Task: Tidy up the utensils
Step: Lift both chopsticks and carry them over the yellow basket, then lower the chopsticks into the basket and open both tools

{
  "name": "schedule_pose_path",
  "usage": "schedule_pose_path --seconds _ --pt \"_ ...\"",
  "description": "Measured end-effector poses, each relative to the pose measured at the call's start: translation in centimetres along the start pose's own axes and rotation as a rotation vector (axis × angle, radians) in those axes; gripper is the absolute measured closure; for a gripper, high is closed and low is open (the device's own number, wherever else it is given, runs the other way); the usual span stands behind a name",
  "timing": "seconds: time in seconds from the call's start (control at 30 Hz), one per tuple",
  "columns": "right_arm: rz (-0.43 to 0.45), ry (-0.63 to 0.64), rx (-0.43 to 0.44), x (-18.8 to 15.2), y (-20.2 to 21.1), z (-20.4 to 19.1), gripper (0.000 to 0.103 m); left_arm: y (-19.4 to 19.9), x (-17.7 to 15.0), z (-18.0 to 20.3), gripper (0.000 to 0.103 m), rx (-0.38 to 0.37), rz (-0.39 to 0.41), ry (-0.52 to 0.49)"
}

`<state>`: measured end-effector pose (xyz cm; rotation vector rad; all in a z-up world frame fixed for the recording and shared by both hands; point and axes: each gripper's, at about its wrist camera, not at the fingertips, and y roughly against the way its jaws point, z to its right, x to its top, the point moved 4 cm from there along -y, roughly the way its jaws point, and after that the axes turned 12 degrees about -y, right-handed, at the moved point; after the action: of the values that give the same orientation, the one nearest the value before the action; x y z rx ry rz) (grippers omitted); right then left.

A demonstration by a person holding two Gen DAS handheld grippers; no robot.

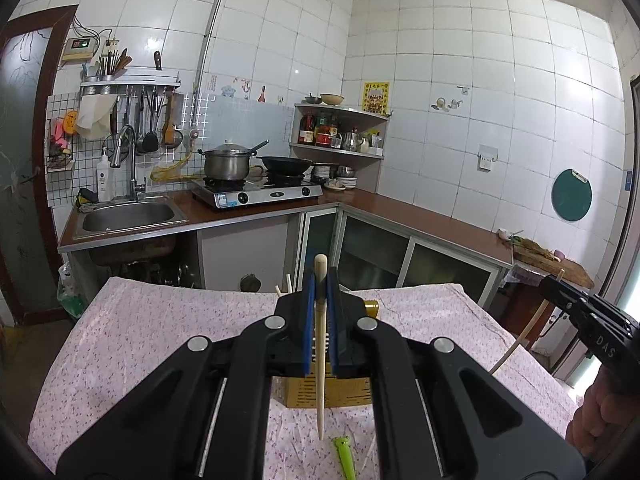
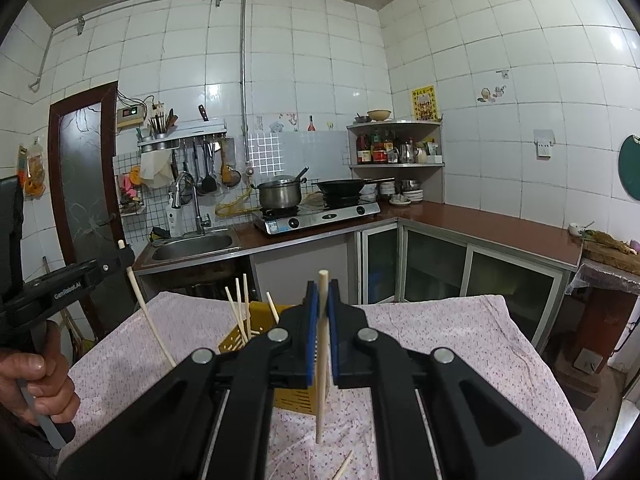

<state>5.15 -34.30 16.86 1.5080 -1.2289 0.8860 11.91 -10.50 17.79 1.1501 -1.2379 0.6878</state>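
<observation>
Left hand-held gripper (image 1: pixel 320 280) is clenched on a pale chopstick (image 1: pixel 320 344), held near upright above the tabletop (image 1: pixel 168 320) with its pink floral cloth. Right hand-held gripper (image 2: pixel 322 296) likewise grasps a second chopstick (image 2: pixel 321 360), tip hanging free over the cloth. A yellow slotted holder (image 2: pixel 236 340) stands behind the fingers — mostly hidden by both grippers; several chopsticks (image 2: pixel 240 308) lean out of it. A green utensil (image 1: pixel 345 456) lies on the cloth, cut off at the frame edge — type unclear. A loose chopstick (image 2: pixel 344 466) lies nearby, partly cropped.
</observation>
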Motion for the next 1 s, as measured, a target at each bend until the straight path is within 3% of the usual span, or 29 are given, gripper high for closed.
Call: schedule_pose_path --seconds 0.67,1.0 --pt "0.048 0.042 0.037 2.8 -1.3 -1.3 0.097 -1.5 3.5 -0.3 0.099 0.011 0.073 -0.013" --pt "0.070 0.078 0.062 5.0 -4.8 -3.5 0.098 -4.4 5.6 -0.8 0.099 0.021 0.117 -0.002"
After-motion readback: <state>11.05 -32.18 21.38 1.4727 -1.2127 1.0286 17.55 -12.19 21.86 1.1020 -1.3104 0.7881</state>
